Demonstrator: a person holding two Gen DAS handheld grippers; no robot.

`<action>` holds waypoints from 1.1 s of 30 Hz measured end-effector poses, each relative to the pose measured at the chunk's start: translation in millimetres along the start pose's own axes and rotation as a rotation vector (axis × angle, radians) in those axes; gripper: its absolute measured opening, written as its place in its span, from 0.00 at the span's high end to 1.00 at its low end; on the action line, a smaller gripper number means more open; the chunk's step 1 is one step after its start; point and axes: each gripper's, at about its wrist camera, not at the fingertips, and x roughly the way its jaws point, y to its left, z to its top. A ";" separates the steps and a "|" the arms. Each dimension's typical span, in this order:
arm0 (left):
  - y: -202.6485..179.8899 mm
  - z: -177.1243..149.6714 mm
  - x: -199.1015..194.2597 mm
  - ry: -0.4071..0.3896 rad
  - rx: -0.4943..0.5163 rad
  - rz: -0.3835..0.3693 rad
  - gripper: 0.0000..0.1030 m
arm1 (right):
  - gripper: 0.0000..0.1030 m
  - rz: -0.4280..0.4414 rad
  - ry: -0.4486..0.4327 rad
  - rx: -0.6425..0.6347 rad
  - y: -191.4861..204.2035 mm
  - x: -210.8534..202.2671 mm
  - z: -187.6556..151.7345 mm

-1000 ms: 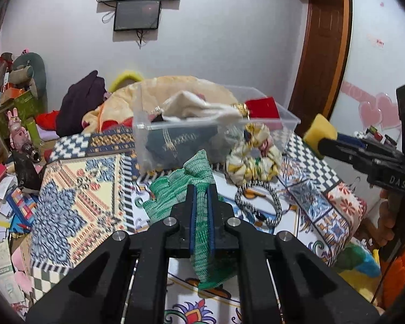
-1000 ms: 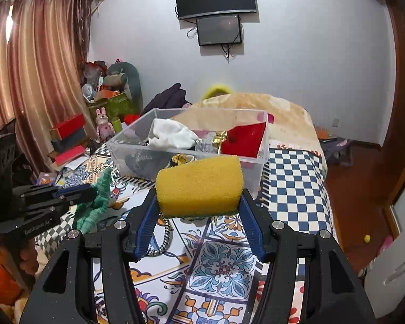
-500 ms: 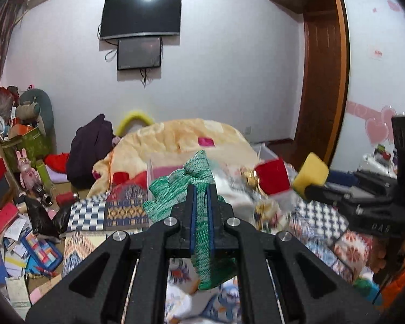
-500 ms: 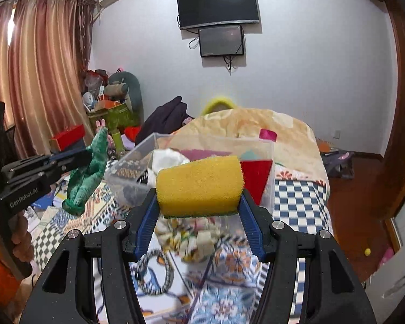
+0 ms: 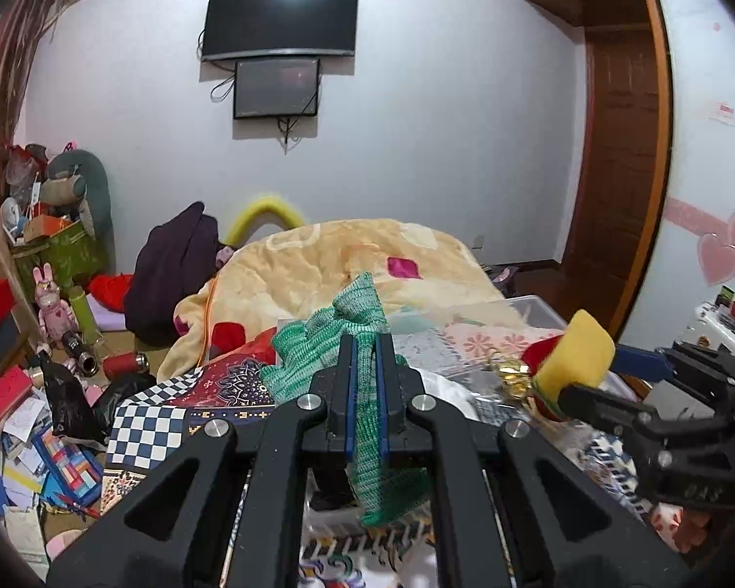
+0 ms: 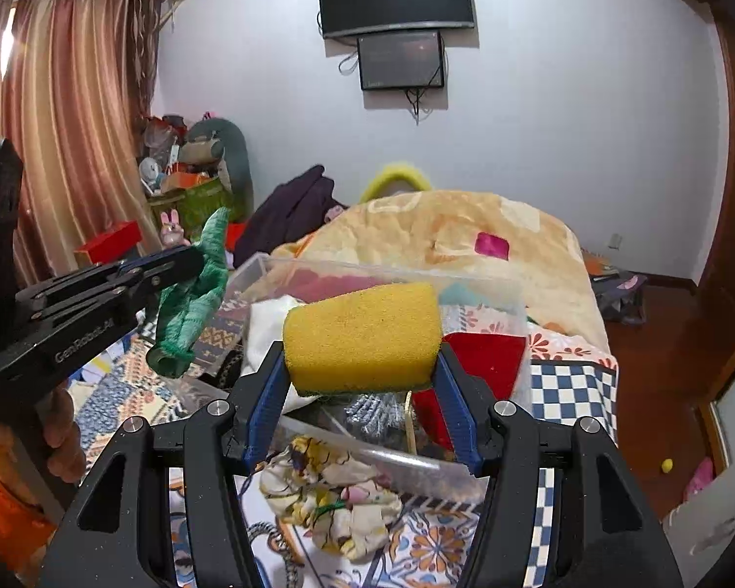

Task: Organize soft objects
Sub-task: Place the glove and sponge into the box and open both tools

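Observation:
My left gripper (image 5: pixel 362 367) is shut on a green knitted cloth (image 5: pixel 353 323) that hangs through its jaws; it also shows in the right wrist view (image 6: pixel 191 294). My right gripper (image 6: pixel 362 343) is shut on a yellow sponge (image 6: pixel 362 338), which the left wrist view shows at right (image 5: pixel 575 357). Both are held up in the air near a clear plastic bin (image 6: pixel 509 294) holding a red cloth (image 6: pixel 485 357) and a white cloth (image 6: pixel 267 318). A floral scrunchie (image 6: pixel 333 504) lies on the patterned bedspread (image 6: pixel 568 387) in front of the bin.
A yellow blanket (image 5: pixel 348 255) is heaped behind the bin. A dark garment (image 5: pixel 171 269) lies at its left. Clutter, boxes and toys fill the floor at left (image 5: pixel 34 392). A wooden door (image 5: pixel 622 171) stands at right.
Both grippers have risen and tilted upward with their loads. The bin and bedspread have dropped lower in both views, and the grippers sit closer to the bin.

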 end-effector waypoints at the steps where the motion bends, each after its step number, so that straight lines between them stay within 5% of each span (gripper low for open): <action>1: 1.0 -1.0 4.9 0.010 -0.006 0.000 0.94 | 0.47 -0.003 0.009 -0.003 1.1 4.5 0.6; 14: -11.9 -20.4 32.8 0.065 0.063 -0.009 0.94 | 0.46 0.002 0.096 -0.004 4.9 33.3 -5.7; 22: -5.4 -23.0 25.0 0.090 0.020 -0.055 0.92 | 0.40 0.017 0.104 -0.002 2.4 25.3 -4.0; 33: -13.2 -27.1 -13.0 0.051 0.029 -0.077 0.53 | 0.26 0.001 0.046 -0.036 3.5 -8.0 -8.3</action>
